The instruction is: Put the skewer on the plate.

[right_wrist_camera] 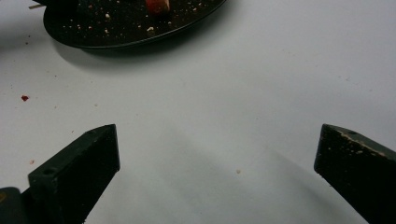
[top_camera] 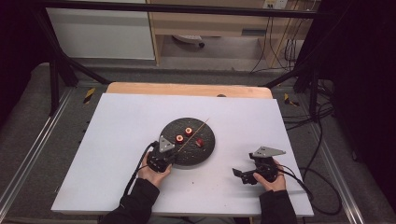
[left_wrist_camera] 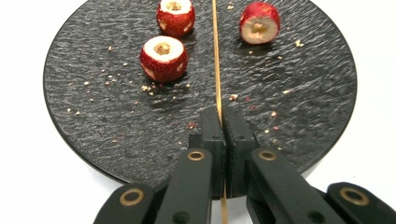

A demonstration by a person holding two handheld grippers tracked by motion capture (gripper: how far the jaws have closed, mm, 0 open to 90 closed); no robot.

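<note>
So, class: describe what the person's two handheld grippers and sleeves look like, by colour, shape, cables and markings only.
Both sleeves are dark, near black. The left gripper is black, with two blocky jaws on flat link arms set with brass-coloured ringed pivots. The right gripper has black wedge-shaped jaws, one speckled with pale crumbs. Each gripper carries a grey three-cornered plate on top and trails a black cable.

bright even light overhead, soft shadows, dark surroundings, slight grainy blur.

Left gripper [left_wrist_camera: 219, 116] clamped, right gripper [right_wrist_camera: 217, 154] agape.
</note>
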